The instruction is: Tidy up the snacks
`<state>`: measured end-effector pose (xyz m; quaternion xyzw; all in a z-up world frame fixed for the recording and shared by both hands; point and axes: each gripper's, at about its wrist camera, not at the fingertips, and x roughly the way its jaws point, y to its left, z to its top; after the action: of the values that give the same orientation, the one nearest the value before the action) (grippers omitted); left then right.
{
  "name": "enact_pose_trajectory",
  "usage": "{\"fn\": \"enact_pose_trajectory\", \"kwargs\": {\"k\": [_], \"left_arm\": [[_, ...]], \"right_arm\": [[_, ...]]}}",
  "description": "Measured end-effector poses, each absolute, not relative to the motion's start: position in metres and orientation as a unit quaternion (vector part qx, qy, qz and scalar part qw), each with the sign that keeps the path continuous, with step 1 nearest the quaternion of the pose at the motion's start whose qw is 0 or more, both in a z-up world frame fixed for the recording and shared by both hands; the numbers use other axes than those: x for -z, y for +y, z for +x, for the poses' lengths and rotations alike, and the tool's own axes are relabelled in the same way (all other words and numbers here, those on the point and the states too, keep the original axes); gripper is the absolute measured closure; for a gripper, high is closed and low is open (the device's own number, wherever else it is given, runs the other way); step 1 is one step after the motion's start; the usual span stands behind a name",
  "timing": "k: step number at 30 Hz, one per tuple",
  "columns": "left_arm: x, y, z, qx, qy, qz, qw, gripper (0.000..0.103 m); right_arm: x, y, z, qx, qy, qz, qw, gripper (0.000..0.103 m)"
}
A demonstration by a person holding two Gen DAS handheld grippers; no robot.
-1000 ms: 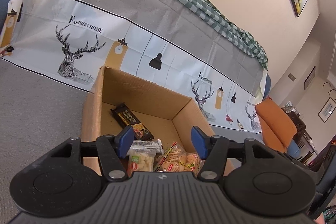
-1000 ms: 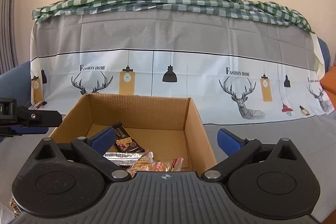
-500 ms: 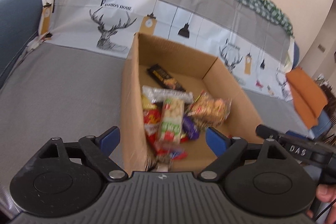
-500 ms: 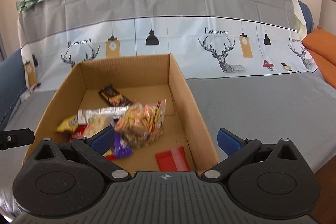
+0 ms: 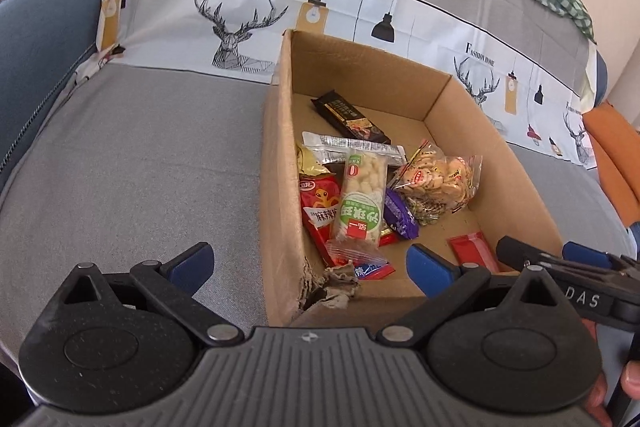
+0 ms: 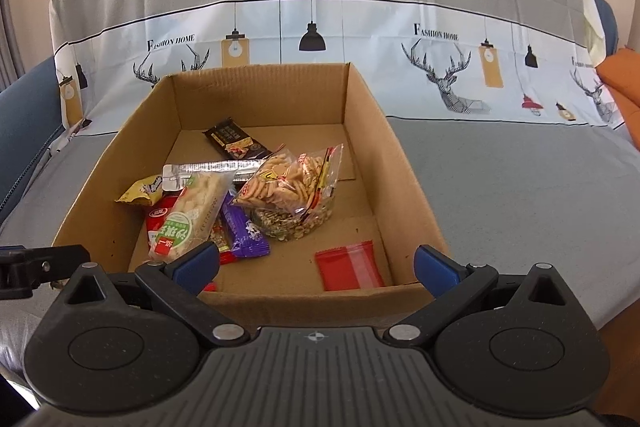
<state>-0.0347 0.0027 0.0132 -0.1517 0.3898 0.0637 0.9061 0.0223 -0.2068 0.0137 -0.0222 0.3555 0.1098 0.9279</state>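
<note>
An open cardboard box (image 5: 280, 155) (image 6: 404, 163) sits on the grey sofa cover and holds several snacks. Among them are a black bar (image 5: 352, 115), a green-and-white puffed bar (image 5: 360, 199) (image 6: 188, 215), a clear bag of crackers (image 5: 440, 175) (image 6: 292, 179), a purple packet (image 6: 244, 227) and a flat red sachet (image 6: 348, 265). My left gripper (image 5: 308, 263) hovers over the box's torn near-left corner, its jaws opening with nothing gripped. My right gripper (image 6: 316, 261) stands open above the box's near wall, empty.
A deer-print cloth (image 6: 440, 67) drapes the sofa back behind the box. A blue sofa arm (image 5: 36, 47) rises at the left and an orange cushion (image 5: 616, 155) lies at the right. A hand (image 5: 624, 383) holds the right gripper's handle.
Both grippers tipped downward and came in over the box, so its contents now show from above. The left gripper's jaws spread much wider. The right gripper's jaws stayed wide.
</note>
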Motion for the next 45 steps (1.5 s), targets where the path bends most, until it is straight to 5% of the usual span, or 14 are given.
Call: {"fn": "enact_pose_trajectory", "kwargs": {"k": [45], "left_arm": [[-0.016, -0.008, -0.034, -0.033, 0.383, -0.142, 0.912, 0.001]], "right_arm": [[-0.009, -0.195, 0.020, -0.129, 0.353, -0.050, 0.925, 0.001]]}}
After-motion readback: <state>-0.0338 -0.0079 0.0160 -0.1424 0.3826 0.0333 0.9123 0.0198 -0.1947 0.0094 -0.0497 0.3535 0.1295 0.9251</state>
